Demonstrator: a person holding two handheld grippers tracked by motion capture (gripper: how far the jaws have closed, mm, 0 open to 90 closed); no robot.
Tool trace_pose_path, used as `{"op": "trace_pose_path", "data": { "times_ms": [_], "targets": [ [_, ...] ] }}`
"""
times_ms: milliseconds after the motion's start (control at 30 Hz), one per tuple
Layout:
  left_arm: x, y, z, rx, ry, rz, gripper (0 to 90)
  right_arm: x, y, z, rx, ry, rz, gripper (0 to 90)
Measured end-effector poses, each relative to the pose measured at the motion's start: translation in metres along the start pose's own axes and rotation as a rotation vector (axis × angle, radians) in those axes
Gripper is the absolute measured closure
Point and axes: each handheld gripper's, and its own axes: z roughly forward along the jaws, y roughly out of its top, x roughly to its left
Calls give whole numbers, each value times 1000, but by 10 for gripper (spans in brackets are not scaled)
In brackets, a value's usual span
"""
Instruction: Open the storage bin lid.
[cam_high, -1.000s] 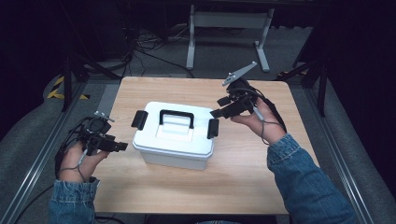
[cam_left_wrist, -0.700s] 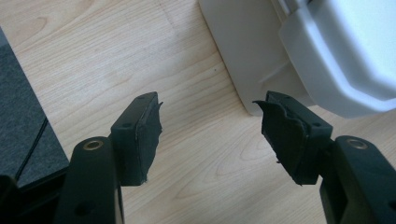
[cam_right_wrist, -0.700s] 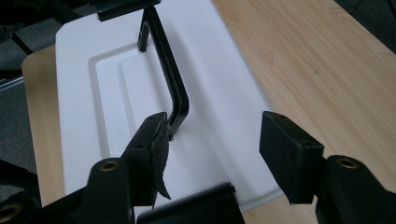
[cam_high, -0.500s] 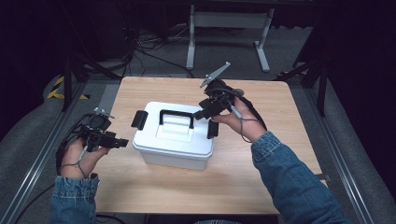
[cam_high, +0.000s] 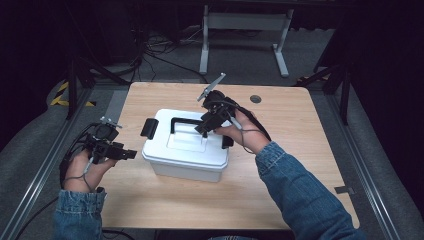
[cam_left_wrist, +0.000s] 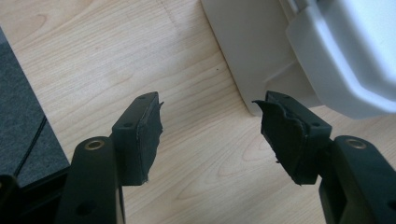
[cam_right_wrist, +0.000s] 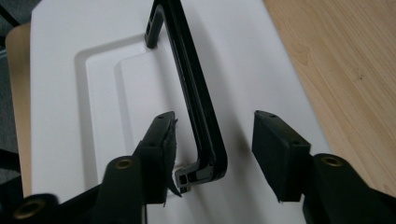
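Lining up on the box handle, nothing grabbed yet

High view: white storage box (cam_high: 186, 150) sits mid-table (cam_high: 300, 165), my right gripper (cam_high: 204, 131) is tipped down over its lid, left gripper (cam_high: 131, 154) parked level just beside the box's left end. Left gripper view: jaws wide apart, only bare wood between them. Right gripper view: jaws spread with the black handle (cam_right_wrist: 196, 93) between them, at its corner; I'd slide toward the bar's middle before squeezing so it lifts level.

blue denim sleeves (cam_high: 300, 190) cover both forearms, cuffs at the wrists. each black gripper has screw-holed fingers (cam_left_wrist: 140, 135) with frayed black pads; a grey three-cornered plate (cam_high: 210, 86) tops the right gripper (cam_high: 207, 125), upper centre.
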Motion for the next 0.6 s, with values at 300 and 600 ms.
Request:
{"op": "trace_pose_path", "data": {
  "times_ms": [300,600],
  "targets": [
    [0,-1,0,4,0,3,393,7,3,1,2,-7,-44,707],
    [-1,-1,1,11,-4,3,398,16,6,2,24,12,-94,805]
  ]
}}
